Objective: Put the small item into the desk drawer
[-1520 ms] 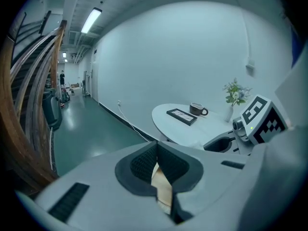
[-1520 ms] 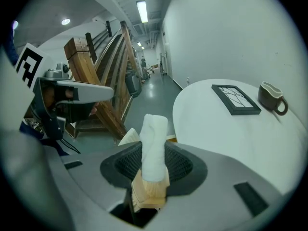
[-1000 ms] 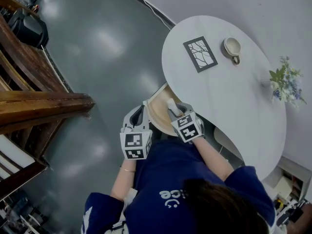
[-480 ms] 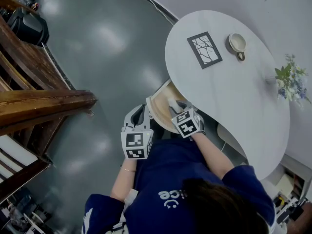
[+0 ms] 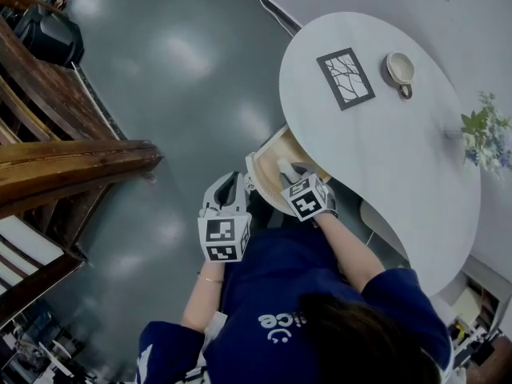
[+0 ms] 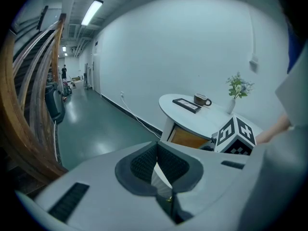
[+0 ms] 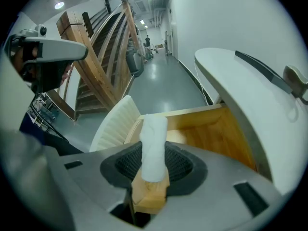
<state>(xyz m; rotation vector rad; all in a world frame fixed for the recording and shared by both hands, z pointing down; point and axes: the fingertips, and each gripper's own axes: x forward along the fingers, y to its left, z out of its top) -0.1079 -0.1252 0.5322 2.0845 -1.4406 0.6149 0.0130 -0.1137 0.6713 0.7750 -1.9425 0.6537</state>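
The small item [image 7: 154, 146] is a white cylinder on a small wooden block, and my right gripper [image 7: 154, 166] is shut on it. In the head view this gripper [image 5: 288, 173] hovers over the open wooden drawer [image 5: 266, 173], with the item [image 5: 284, 166] pointing into it. The drawer [image 7: 211, 129] sticks out from under the white round table [image 7: 250, 90]; its ribbed white front [image 7: 115, 124] is nearest me. My left gripper [image 5: 227, 192] hangs just left of the drawer front, shut with nothing in it. In its own view the left gripper [image 6: 156, 165] points at the table [image 6: 202, 115].
On the table lie a dark picture frame [image 5: 346, 78], a mug [image 5: 399, 69] and a vase of flowers [image 5: 486, 130]. A wooden staircase [image 5: 64, 158] rises on the left across the grey floor. My body is close behind both grippers.
My right gripper has edged forward with the item over the open drawer. The left gripper has stayed beside the drawer front.
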